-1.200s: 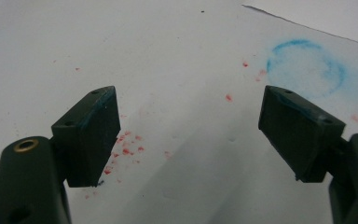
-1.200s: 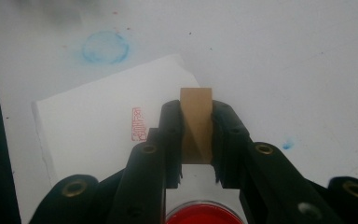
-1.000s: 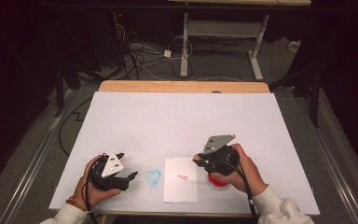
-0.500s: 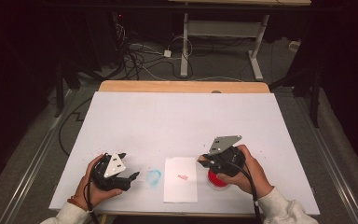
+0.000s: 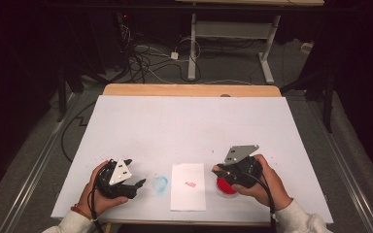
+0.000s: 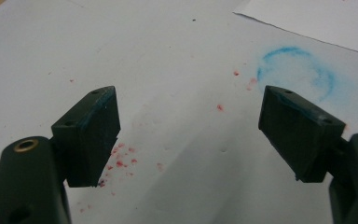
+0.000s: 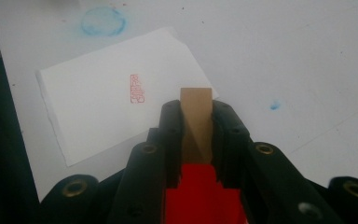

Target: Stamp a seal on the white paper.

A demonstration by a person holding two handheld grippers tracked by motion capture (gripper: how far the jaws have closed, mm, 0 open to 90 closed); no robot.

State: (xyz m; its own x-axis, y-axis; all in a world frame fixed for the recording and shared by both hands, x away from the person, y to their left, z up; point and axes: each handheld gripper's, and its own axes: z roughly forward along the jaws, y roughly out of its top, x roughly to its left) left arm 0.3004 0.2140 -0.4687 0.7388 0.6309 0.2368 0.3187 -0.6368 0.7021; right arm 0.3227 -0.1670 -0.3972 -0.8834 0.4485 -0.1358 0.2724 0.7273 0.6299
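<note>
Right gripper view: stamp (image 7: 196, 122) between tongs (image 7: 197, 108)

My white worktop (image 5: 189, 126) is evenly lit from above while the room around it stays dark, and my close-up views look soft and slightly blurred.

Two grippers are counted, the left gripper (image 5: 137, 184) and the right gripper (image 5: 217, 170), each held in one hand, so two hands are seen. One wooden stamp (image 7: 196, 122) is counted, and one red ink pad (image 5: 226, 186). One sheet of paper (image 5: 188, 187) is seen, bearing one red stamp mark (image 5: 191, 184). One blue ring stain (image 5: 161, 184) is counted on one white table cover (image 5: 194, 126).
</note>
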